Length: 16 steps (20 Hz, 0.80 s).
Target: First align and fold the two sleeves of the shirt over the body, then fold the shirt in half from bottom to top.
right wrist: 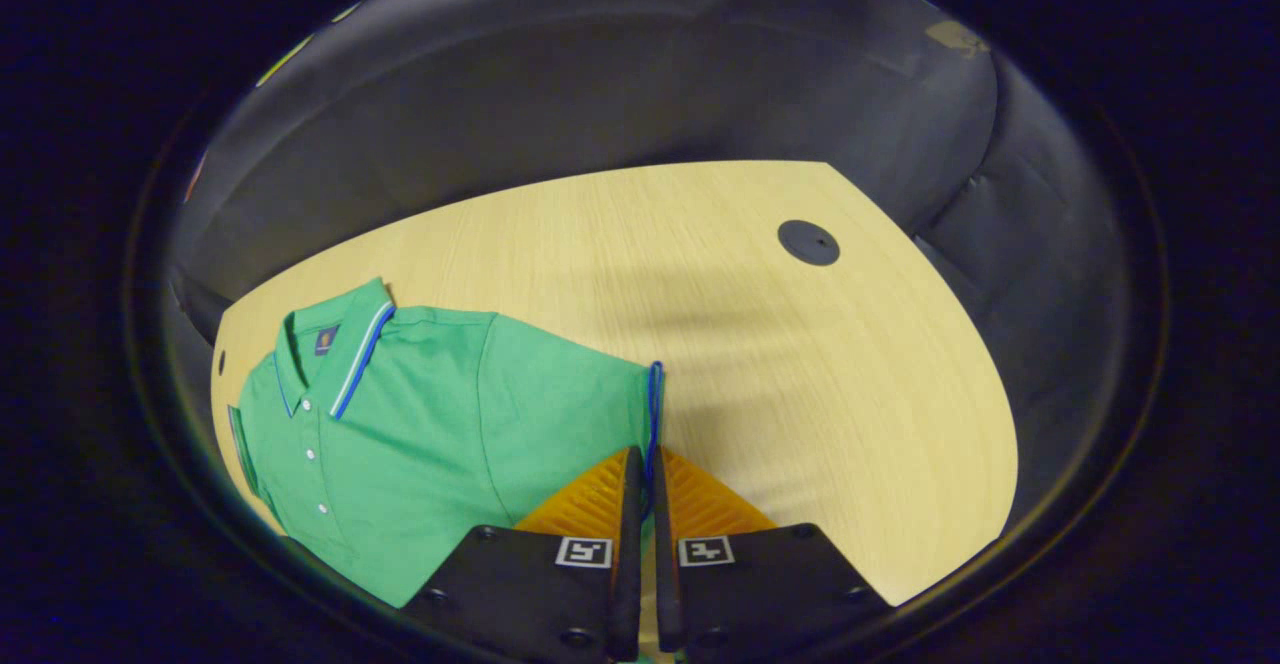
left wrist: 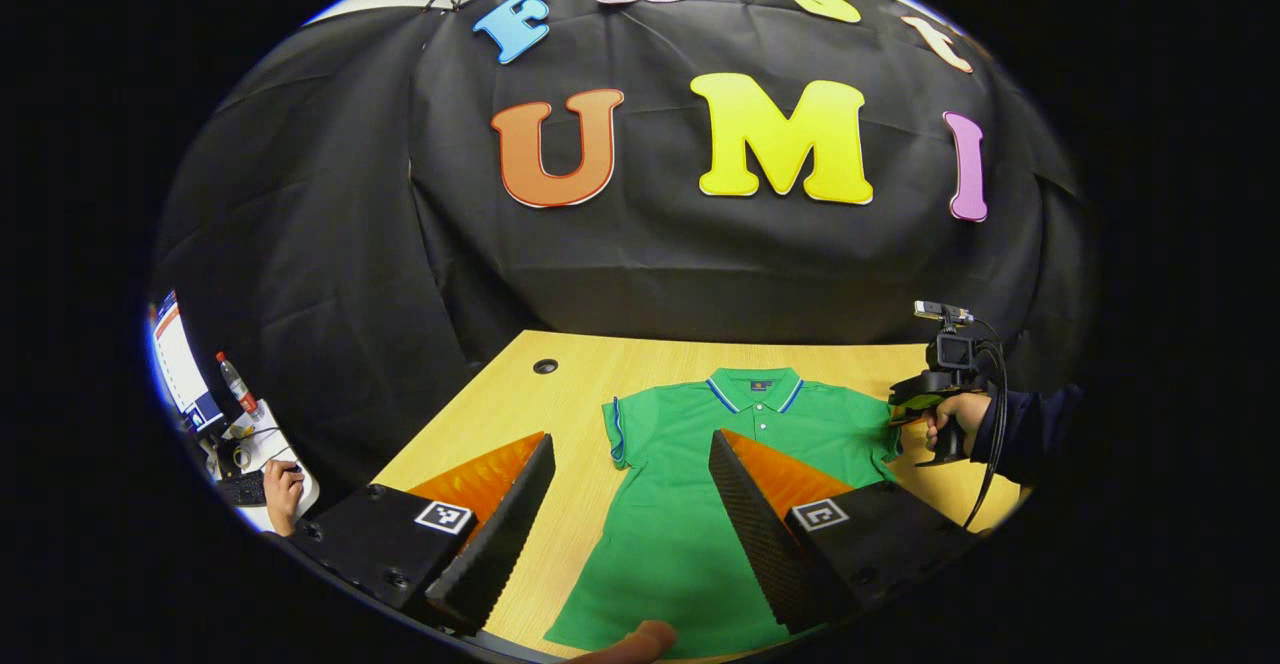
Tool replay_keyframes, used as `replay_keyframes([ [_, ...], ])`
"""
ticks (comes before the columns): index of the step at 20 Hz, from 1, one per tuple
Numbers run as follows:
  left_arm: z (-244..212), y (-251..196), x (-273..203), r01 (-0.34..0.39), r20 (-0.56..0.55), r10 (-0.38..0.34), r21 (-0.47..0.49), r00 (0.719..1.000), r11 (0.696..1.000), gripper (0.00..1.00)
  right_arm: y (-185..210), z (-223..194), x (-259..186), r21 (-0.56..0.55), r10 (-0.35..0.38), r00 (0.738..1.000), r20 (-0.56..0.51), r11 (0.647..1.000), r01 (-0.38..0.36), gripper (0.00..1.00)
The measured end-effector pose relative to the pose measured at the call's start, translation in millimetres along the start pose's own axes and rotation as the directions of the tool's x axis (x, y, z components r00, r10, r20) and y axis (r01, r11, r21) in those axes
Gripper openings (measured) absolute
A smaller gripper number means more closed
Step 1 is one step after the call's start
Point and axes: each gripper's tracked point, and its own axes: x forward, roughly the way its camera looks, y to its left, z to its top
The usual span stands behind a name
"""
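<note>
A green polo shirt (left wrist: 690, 504) lies face up on the wooden table (left wrist: 500, 404), collar toward the booth wall. My left gripper (left wrist: 632, 444) is open above the shirt's left side, near the left sleeve (left wrist: 618, 434), and holds nothing. In the left gripper view the right gripper (left wrist: 910, 404), held by a hand, sits at the shirt's right sleeve. In the right gripper view the shirt (right wrist: 420, 424) spreads to the left, and my right gripper (right wrist: 645, 459) is shut on the blue-trimmed hem of the right sleeve (right wrist: 600, 394), which runs up between the fingers.
A round cable hole (left wrist: 545, 366) (right wrist: 808, 242) is set in the table beyond the shirt. At far left stands a side desk with a monitor (left wrist: 180, 364), a bottle (left wrist: 237, 384) and another person's hand (left wrist: 283, 489). A fingertip (left wrist: 640, 639) shows at the bottom edge.
</note>
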Motion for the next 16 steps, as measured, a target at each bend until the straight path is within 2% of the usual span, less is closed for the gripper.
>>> replay_keyframes([
  [6, -2.7, 4.2, -6.6, 0.002, 0.0, -0.002, -0.009, 1.0, 1.0, 1.0, 2.8, 8.3, -16.4, -0.004, 0.038, 0.999, 0.03, 0.999, -0.038, 0.09],
  [10, -8.3, 7.2, -11.2, 0.002, -0.009, -0.003, -0.024, 1.0, 1.0, 1.0, 12.1, 14.8, -27.1, -0.107, 0.072, 0.995, 0.063, 0.992, -0.065, 0.1],
  [16, -15.8, 20.1, -19.1, -0.017, -0.016, 0.016, -0.027, 1.0, 1.0, 1.0, 44.9, 21.0, -42.3, -0.234, 0.175, 0.98, 0.099, 0.961, -0.148, 0.1],
])
